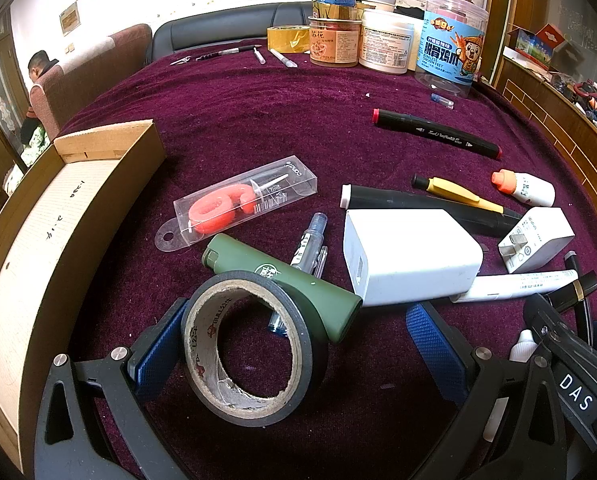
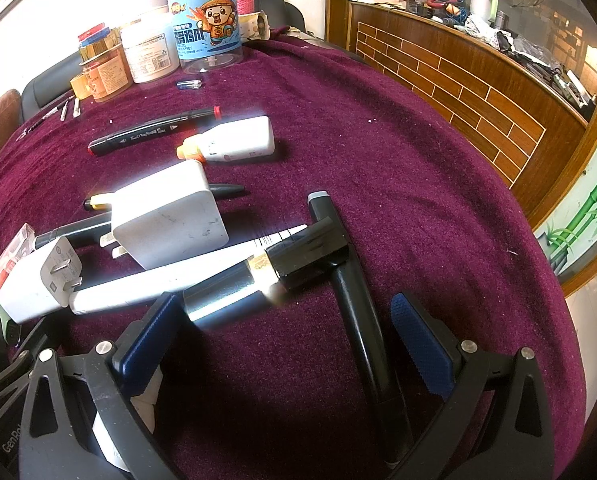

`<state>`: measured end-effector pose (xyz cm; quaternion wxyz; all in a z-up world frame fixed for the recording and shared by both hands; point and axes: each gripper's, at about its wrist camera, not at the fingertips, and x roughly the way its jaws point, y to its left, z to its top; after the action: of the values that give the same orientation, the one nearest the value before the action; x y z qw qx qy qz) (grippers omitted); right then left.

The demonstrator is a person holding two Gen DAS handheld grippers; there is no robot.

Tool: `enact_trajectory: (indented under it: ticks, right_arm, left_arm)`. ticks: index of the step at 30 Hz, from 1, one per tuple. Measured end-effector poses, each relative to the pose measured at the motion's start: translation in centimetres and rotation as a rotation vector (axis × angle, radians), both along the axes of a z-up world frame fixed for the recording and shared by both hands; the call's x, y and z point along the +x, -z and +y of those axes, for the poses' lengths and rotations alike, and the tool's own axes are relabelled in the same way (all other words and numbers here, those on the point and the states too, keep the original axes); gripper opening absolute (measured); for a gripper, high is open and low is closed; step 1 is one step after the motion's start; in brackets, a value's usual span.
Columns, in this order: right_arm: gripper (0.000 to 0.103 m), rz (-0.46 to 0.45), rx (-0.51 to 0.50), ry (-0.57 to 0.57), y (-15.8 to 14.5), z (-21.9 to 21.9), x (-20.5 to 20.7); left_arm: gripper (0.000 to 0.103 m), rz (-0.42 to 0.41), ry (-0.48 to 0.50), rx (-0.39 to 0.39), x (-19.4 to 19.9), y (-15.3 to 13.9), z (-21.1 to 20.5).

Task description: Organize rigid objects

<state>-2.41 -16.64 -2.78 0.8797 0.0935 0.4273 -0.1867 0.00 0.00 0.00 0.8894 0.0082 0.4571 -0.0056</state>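
My left gripper (image 1: 298,344) is open over the purple cloth. A black tape roll (image 1: 254,348) stands on edge between its fingers, against the left pad (image 1: 158,344) and leaning on a green cylinder (image 1: 282,280). Its right pad is well apart from the roll. Beyond lie a clear pack with an orange part (image 1: 238,204), a large white charger (image 1: 410,256) and a small charger (image 1: 538,240). My right gripper (image 2: 286,340) is also open. A black pen (image 2: 362,320) and a silver-and-black tube (image 2: 234,300) lie between its fingers, untouched.
An open cardboard box (image 1: 98,184) stands at the left. A black marker with red ends (image 1: 434,134), a yellow pen (image 1: 458,192) and a glue bottle (image 1: 526,188) lie farther back. Jars (image 1: 450,40) line the far edge. A wooden counter (image 2: 458,80) runs along the right.
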Motion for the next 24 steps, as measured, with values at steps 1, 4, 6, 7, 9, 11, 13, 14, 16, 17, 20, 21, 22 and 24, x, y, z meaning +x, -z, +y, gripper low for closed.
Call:
enact_trajectory:
  ticks: [1,4,6,7,9,11,13,14,16,17,20,21,22,24]
  right_arm:
    - [0.103,0.000,0.001,0.000,0.0,0.0,-0.1]
    - [0.103,0.000,0.002,-0.014,-0.1,0.3,-0.3]
    - [0.103,-0.005,0.021,-0.035,-0.2,-0.1,-0.4]
    - [0.103,-0.004,0.033,-0.048,-0.3,-0.3,-0.5]
    - [0.103,0.026,0.040,-0.120,-0.3,-0.5,-0.6]
    - [0.103,0.016,0.069,-0.131,-0.4,-0.8,-1.1]
    - [0.103,0.038,0.076,-0.126,-0.4,-0.8,-1.1]
    - [0.103,0.060,0.055,-0.128,-0.4,-0.4,-0.9]
    - [0.103,0.070,0.025,-0.130,-0.1,0.2,-0.6]
    - [0.103,0.065,0.028,-0.129,-0.1,0.1,-0.7]
    - [0.103,0.055,0.030,-0.130,0.0,0.0,-0.9]
    - [0.103,0.053,0.030,-0.129,0.0,0.0,-1.0]
    - [0.103,0.052,0.030,-0.127,0.0,-0.1,-1.0]
    - [0.103,0.050,0.030,-0.127,0.0,-0.1,-1.1]
  left_arm:
    - [0.102,0.000,0.000,0.001,0.0,0.0,0.0]
    - [0.102,0.005,0.038,-0.001,-0.1,0.0,0.1]
    - [0.101,0.029,0.108,-0.006,-0.3,-0.1,0.4]
    - [0.101,0.042,0.140,-0.006,-0.6,-0.1,0.7]
    - [0.101,0.043,0.188,-0.006,-1.5,-0.1,1.6]
    - [0.101,0.029,0.199,-0.013,-1.8,-0.1,2.0]
    - [0.102,0.031,0.201,0.000,-2.1,-0.3,1.7]
    - [0.102,0.032,0.201,0.002,-2.1,-0.3,1.7]
    - [0.102,0.031,0.201,0.003,-1.8,-0.2,1.1]
    - [0.102,0.031,0.201,0.004,-1.8,-0.2,1.1]
    - [0.102,0.037,0.198,0.010,-2.0,-0.2,1.2]
    - [0.102,0.038,0.194,0.009,-2.0,-0.2,1.2]
    - [0.102,0.038,0.189,0.007,-2.0,-0.2,1.2]
    - [0.102,0.035,0.184,0.003,-2.0,-0.2,1.2]
